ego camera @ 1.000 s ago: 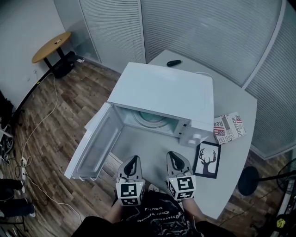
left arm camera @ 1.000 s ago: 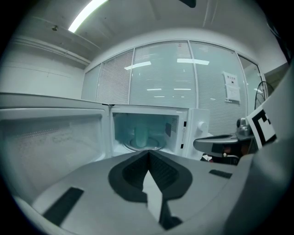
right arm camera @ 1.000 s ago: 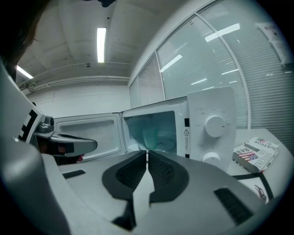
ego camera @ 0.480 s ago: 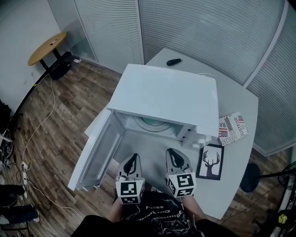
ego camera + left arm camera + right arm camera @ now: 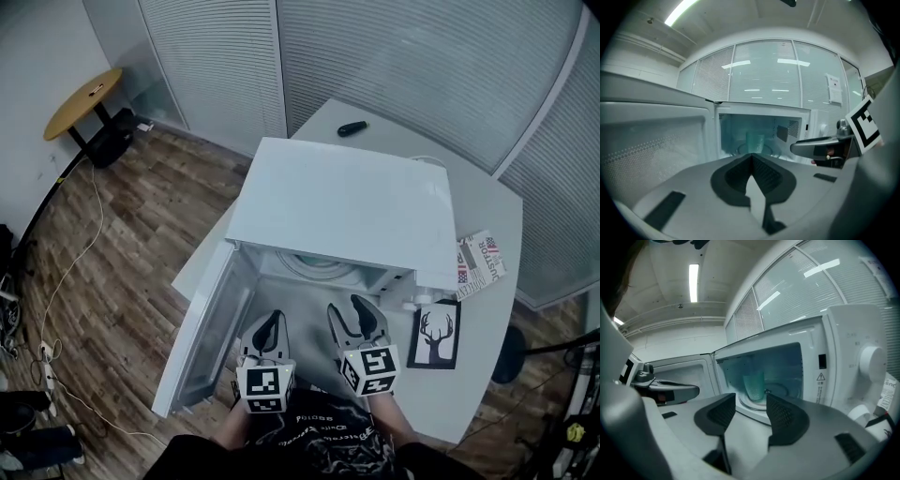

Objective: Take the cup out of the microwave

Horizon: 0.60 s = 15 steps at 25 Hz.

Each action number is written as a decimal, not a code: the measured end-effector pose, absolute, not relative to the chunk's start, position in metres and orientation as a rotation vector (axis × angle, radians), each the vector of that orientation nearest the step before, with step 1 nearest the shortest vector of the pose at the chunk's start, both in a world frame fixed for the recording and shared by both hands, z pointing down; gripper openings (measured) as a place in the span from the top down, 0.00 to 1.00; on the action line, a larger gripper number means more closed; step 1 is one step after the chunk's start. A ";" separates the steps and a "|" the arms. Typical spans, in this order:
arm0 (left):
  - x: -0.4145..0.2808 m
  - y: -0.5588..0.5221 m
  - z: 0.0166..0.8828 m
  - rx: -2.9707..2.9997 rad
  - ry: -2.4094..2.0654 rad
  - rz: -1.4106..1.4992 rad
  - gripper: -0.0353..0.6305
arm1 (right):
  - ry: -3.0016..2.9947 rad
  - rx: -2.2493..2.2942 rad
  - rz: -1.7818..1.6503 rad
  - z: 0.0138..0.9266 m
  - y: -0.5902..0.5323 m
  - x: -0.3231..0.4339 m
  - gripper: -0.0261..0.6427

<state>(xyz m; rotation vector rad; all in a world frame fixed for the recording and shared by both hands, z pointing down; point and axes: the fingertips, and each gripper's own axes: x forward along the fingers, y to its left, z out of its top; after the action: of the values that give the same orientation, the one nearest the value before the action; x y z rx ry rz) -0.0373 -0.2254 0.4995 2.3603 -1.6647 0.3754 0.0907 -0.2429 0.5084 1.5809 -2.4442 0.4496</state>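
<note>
Wood-plank floor, slatted glass walls, a round wooden side table (image 5: 82, 101) in the far corner. Pale grey table (image 5: 487, 323) carrying a white microwave (image 5: 347, 202), its door (image 5: 202, 342) swung fully open to the left.

Left gripper (image 5: 269, 325): held low before the open cavity, pointing forward and slightly down. Jaws closed tip to tip, nothing between them.

Right gripper (image 5: 347, 317): just beside the left one, at the same height and with the same slight downward tilt. Jaws parted to a moderate gap, pads touching nothing. Its own view shows the cup through that gap, well beyond the tips.

Cup (image 5: 753, 385): translucent tumbler, pale blue-green, upright. It stands on the glass turntable (image 5: 780, 393) inside the microwave, about mid-cavity, and neither gripper touches it.

Other items on the table:
- Deer print in a black frame (image 5: 437, 336), lying to the right of the microwave.
- Printed box (image 5: 481, 264), beyond the deer print.
- Small dark object (image 5: 352, 127), at the far edge of the table.

Change since the earlier frames: the right jaws were closed and have just been opening, with nothing between them. Both grippers stand nearer the cavity mouth. The left jaws are closed as before.
</note>
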 end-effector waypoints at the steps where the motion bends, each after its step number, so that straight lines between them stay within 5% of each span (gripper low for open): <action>1: -0.038 -0.228 0.500 2.364 -1.656 0.372 0.94 | -2.443 1.582 0.448 0.508 -0.245 0.089 0.66; 15: -0.047 -0.249 0.509 2.394 -1.571 0.377 0.94 | -2.385 1.652 0.414 0.515 -0.295 0.064 0.41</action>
<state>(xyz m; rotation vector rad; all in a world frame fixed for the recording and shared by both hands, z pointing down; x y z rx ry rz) -0.0474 -0.2489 0.5087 2.3939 -1.5711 0.3768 0.0643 -0.2946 0.5153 1.6522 -2.3846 0.4144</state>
